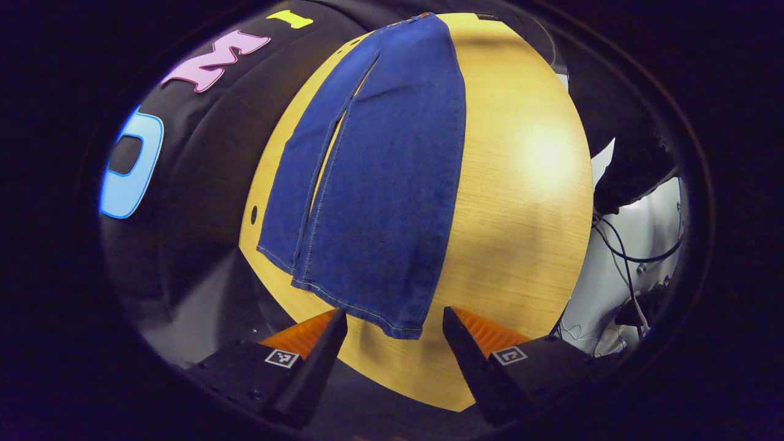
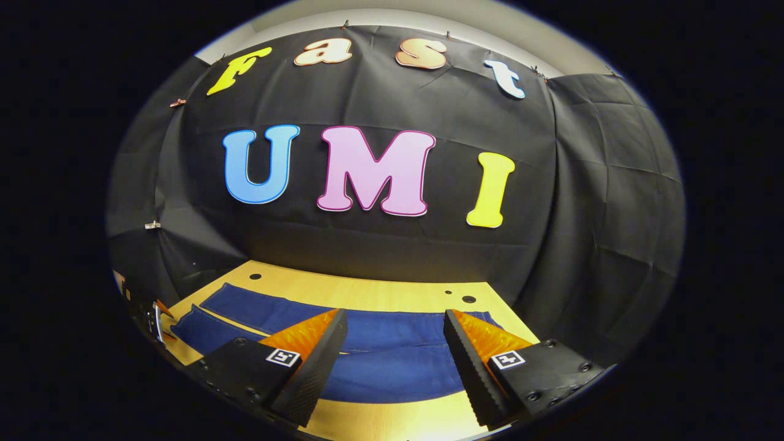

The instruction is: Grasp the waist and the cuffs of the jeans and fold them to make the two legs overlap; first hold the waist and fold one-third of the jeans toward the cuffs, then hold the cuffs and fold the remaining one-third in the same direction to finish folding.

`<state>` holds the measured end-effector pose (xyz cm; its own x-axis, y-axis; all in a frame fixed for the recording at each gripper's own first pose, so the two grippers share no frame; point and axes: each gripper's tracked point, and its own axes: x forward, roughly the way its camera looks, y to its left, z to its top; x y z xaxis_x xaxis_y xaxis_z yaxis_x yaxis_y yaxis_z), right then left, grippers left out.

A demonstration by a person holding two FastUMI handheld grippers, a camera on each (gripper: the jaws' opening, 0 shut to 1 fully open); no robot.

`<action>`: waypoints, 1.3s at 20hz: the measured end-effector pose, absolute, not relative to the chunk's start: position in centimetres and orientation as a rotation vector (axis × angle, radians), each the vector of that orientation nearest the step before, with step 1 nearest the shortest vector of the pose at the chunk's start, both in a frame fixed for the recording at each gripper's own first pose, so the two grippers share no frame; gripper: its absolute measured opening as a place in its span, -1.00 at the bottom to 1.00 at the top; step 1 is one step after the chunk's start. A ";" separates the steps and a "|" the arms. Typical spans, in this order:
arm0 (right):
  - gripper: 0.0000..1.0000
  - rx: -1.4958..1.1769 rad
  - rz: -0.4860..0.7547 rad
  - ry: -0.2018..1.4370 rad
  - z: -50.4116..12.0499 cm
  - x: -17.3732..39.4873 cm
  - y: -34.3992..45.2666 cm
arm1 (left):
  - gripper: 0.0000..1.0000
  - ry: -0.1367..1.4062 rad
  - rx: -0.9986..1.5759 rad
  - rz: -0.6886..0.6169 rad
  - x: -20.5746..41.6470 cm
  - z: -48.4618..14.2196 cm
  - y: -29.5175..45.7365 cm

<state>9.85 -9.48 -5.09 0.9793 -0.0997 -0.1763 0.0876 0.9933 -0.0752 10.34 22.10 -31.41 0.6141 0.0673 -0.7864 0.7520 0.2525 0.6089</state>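
Observation:
Dark blue jeans lie flat on a light wooden table, legs side by side with a narrow gap between them. The cuffs are the near end in the left gripper view; the waist is at the far top. My left gripper is open, its fingers either side of the nearer cuff and just short of it. In the right gripper view the jeans stretch crosswise. My right gripper hangs open above them with nothing between its fingers.
Black cloth walls close the booth behind the table and to its sides. Small round holes mark the tabletop near the back edge. White equipment with dark cables stands beyond the table's right edge in the left gripper view.

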 end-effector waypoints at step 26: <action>0.93 -0.947 0.079 0.381 -14.0 15.1 -31.6 | -0.95 0.888 1.196 -0.462 16.6 -32.7 22.7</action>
<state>15.15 -31.60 -14.01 0.9307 -0.0994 -0.3519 -0.2308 0.5866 -0.7763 16.59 22.70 -32.71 0.5924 0.1358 -0.7941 0.7280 0.3317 0.5999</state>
